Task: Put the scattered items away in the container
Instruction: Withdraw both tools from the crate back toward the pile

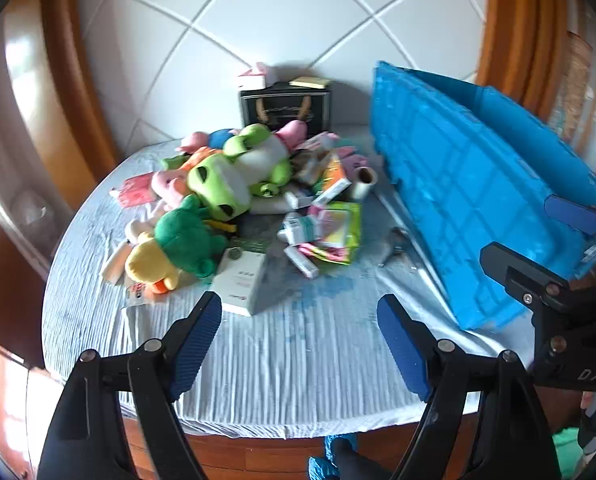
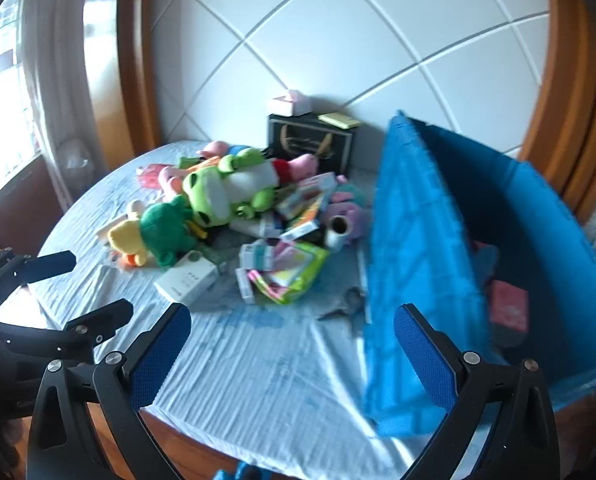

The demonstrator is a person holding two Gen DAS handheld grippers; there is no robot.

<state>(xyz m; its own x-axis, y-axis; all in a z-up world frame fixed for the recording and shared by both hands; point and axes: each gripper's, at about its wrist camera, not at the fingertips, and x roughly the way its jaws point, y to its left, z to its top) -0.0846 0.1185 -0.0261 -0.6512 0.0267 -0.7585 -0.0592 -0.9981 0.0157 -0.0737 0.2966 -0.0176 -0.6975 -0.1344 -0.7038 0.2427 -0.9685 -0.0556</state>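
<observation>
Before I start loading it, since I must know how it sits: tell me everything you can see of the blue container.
The blue container is a large bin that looks like moulded plastic, its outer wall ribbed in a grid. It stands tilted at the right side of the bed, open, its dark inside showing in the right wrist view. A red item already lies inside. Scissors lie beside its wall. Neither gripper touches it.

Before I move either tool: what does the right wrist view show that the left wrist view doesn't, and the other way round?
Right wrist only: the inside of the blue bin, with a red item already lying in it, and a window at far left. Left wrist only: the bin's ribbed outer wall and the right tool at its rim. Both: the plush and box pile, with the green frog plush on top, the white box, and both tools open and empty.
</observation>
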